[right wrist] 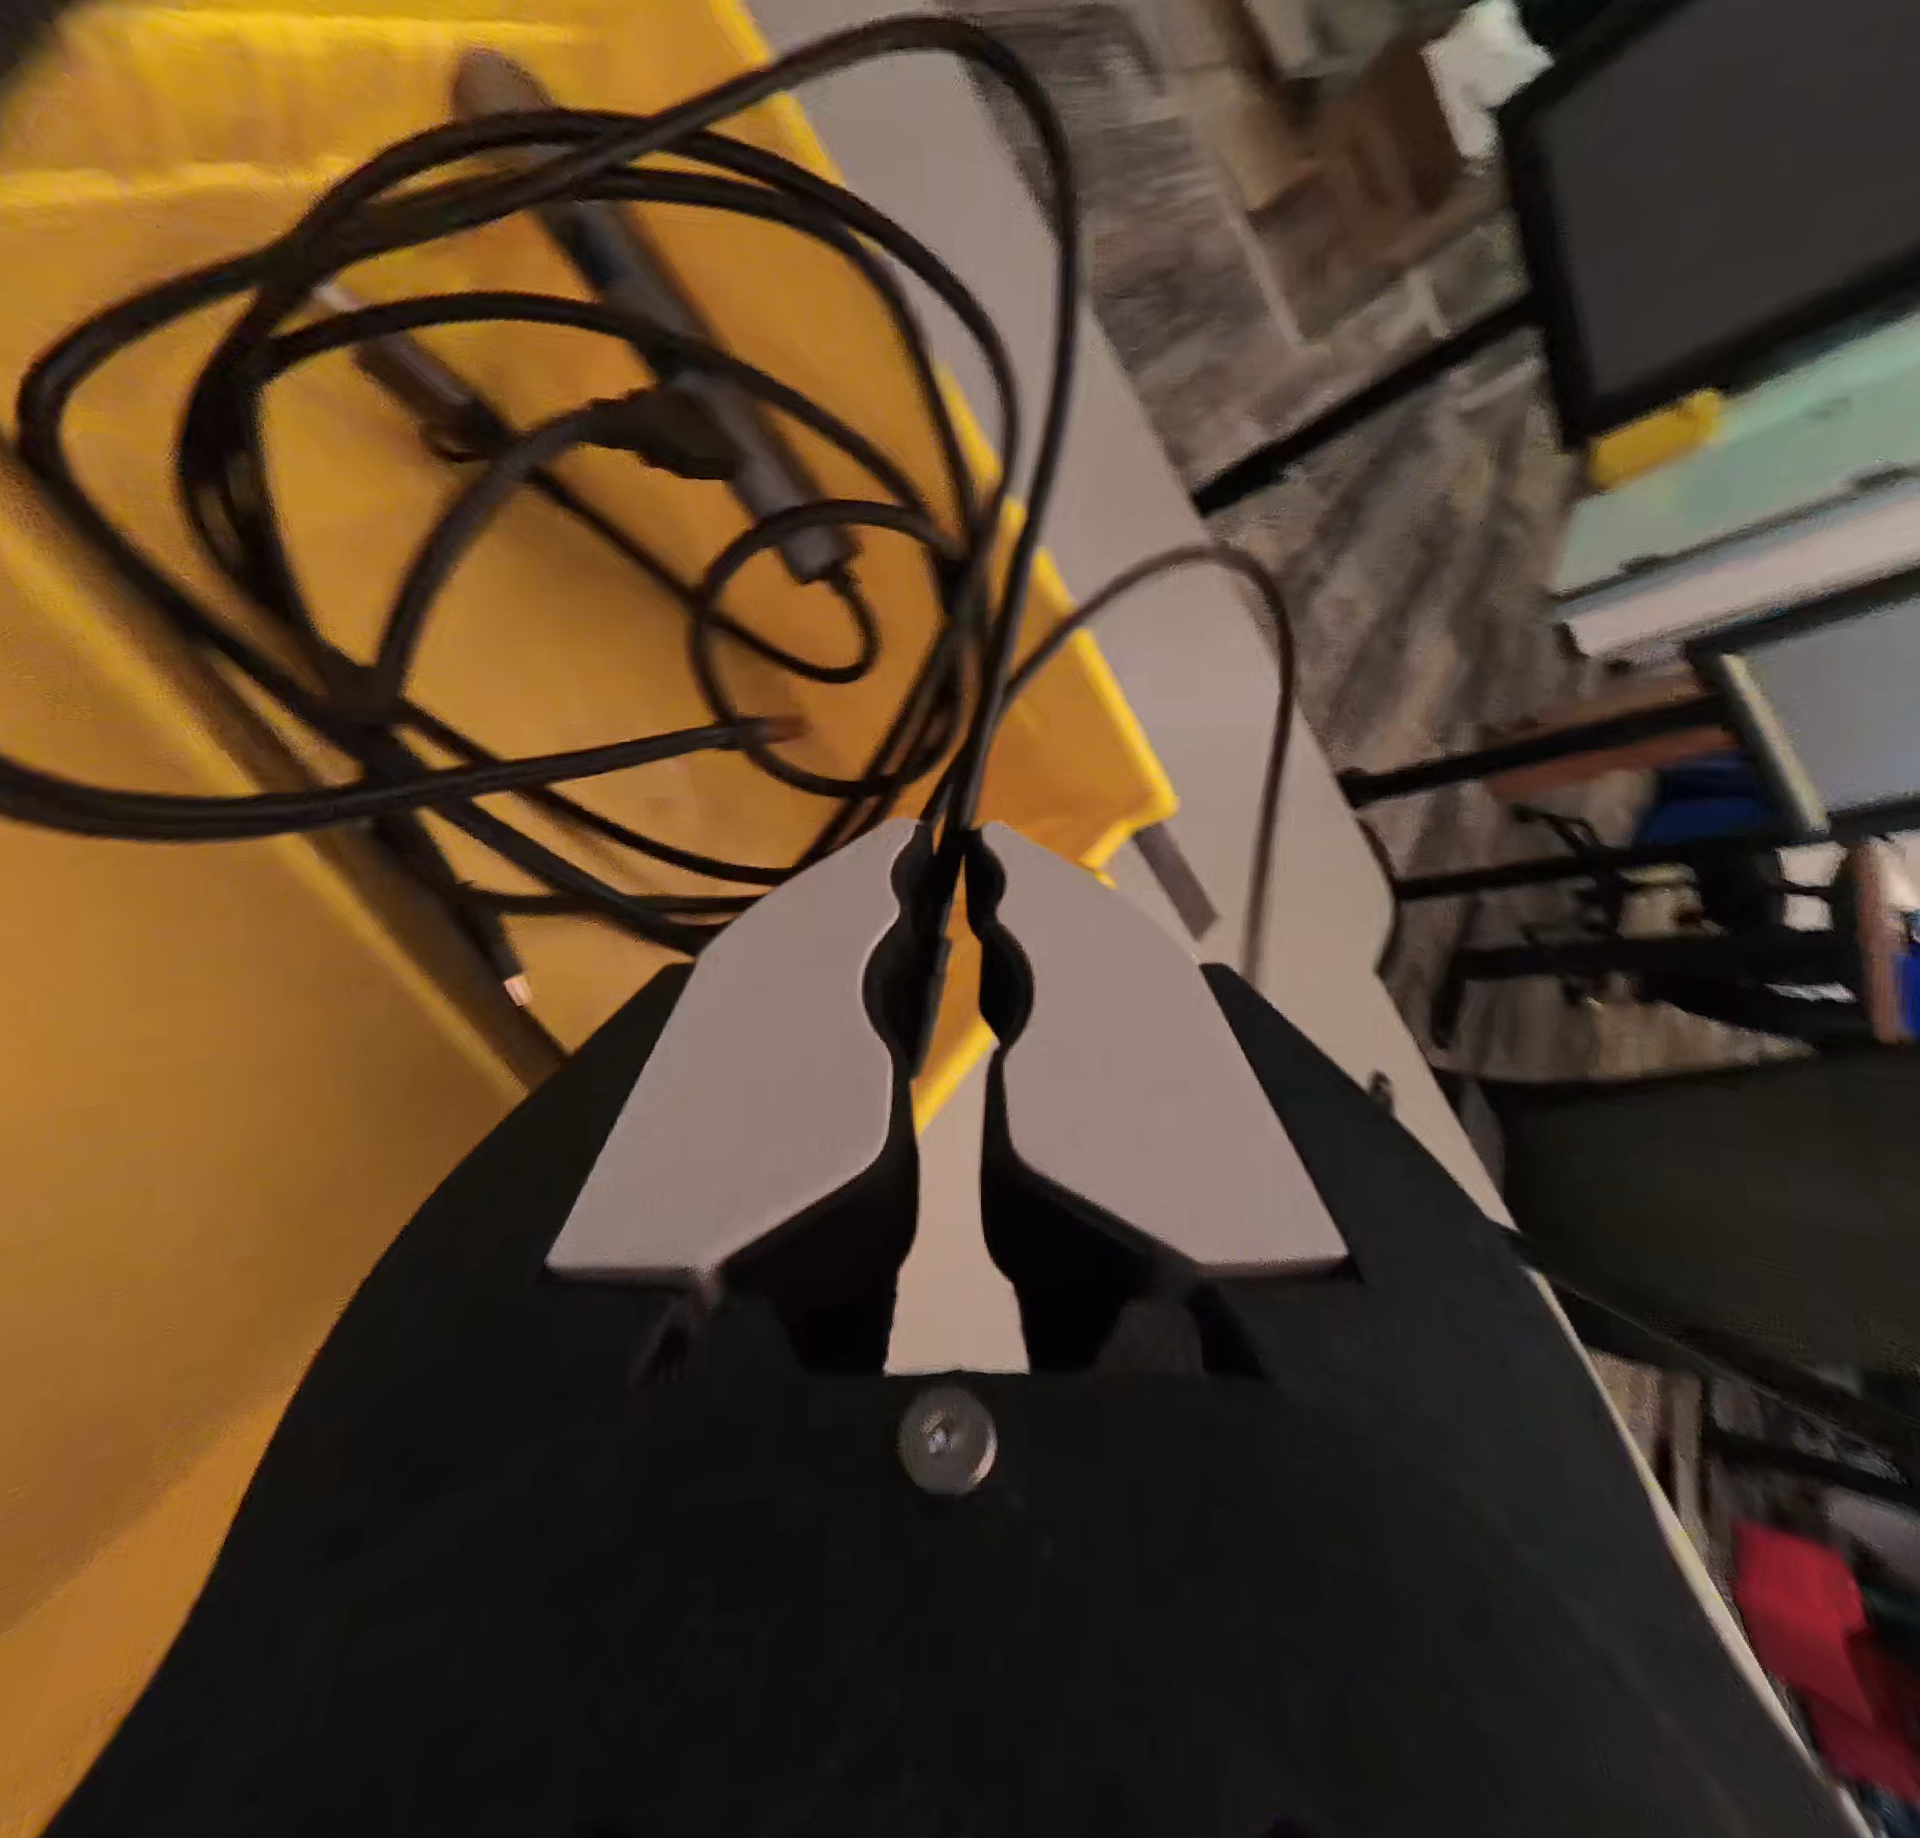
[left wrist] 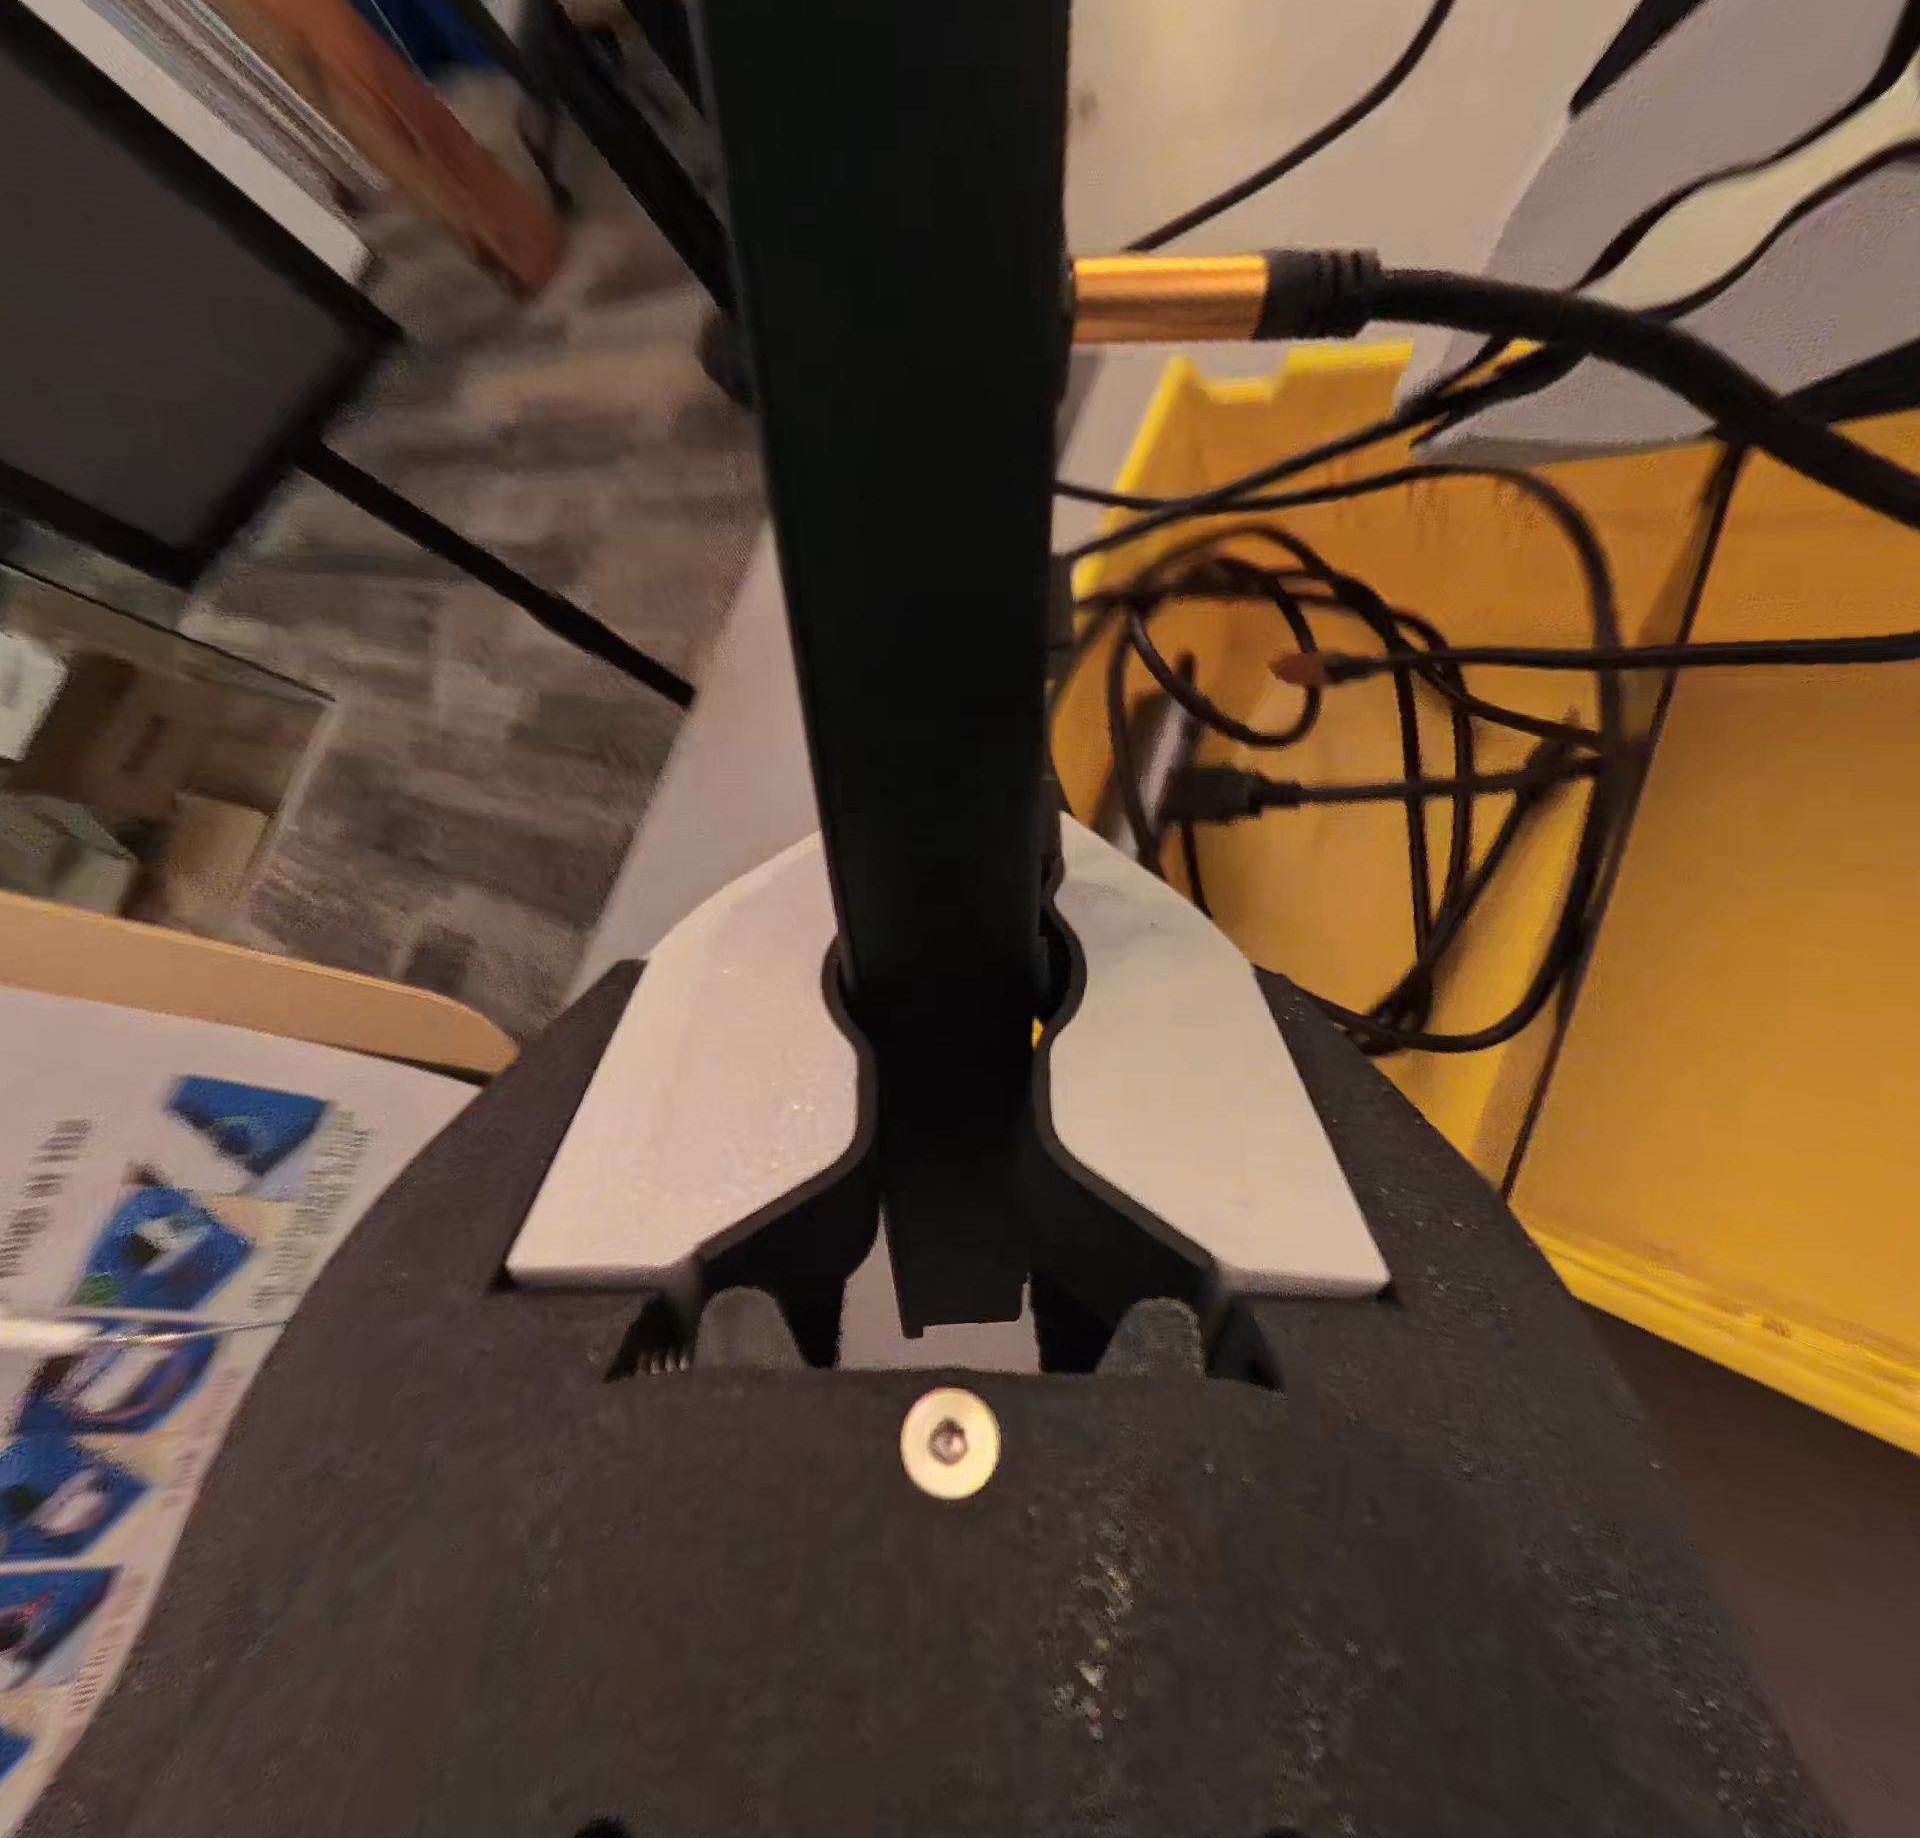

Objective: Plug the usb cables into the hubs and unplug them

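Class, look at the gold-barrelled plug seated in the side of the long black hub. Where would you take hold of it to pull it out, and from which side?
Grip the gold barrel, not the black cable behind it. The barrel is rigid and stands straight out from the side of the hub, so bring the tongs across it from its free side and pull along its axis, away from the hub, which the left tongs hold.

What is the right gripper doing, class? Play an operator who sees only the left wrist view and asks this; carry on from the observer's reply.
Observer: The right gripper is shut on thin black cables.
Operator: Where do they run from there?
Observer: They rise from the fingertips and loop over the yellow bin.
Operator: Any plug that is free?
Observer: A copper-tipped plug shows among the loops, clear of the fingers.
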Demonstrator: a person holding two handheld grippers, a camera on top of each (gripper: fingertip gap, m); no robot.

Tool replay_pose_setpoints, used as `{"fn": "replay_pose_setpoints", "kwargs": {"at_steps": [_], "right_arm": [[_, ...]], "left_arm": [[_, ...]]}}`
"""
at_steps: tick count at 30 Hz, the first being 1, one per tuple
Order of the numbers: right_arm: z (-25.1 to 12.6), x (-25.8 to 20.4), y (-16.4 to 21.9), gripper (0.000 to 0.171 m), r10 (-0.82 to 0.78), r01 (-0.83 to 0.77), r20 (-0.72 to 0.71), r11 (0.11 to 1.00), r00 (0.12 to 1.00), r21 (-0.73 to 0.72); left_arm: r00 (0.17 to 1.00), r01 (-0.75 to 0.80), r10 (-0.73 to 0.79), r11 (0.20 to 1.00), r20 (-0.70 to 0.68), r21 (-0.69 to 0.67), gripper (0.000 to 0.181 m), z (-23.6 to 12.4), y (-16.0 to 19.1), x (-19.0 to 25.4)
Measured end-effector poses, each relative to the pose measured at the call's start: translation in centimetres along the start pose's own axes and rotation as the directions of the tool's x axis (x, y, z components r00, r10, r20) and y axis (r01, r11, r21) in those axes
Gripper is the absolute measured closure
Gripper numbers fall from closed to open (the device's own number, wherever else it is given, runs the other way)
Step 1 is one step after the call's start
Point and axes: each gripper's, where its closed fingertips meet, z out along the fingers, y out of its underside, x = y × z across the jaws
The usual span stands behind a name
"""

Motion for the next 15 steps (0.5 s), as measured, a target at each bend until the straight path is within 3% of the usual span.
{"fn": "replay_pose_setpoints", "kwargs": {"at_steps": [3,10,15], "right_arm": [[-0.1,-1.8,-0.3,0.163,-0.034,0.033,0.106,0.999,0.994,0.012],[0.0,-4.4,1.5,0.151,-0.023,0.056,0.233,0.990,0.972,-0.133],[-5.1,-3.2,-0.9,0.150,0.067,-0.094,0.273,0.991,0.960,0.090]], "left_arm": [[0.997,0.039,-0.048,0.990,-0.064,-0.138,0.156,2.2,2.6,1.9],[0.981,0.052,-0.091,0.974,-0.169,-0.220,0.156,2.4,3.1,3.5],[0.979,-0.005,-0.047,0.967,-0.198,-0.253,0.156,1.0,3.7,2.8]]}}
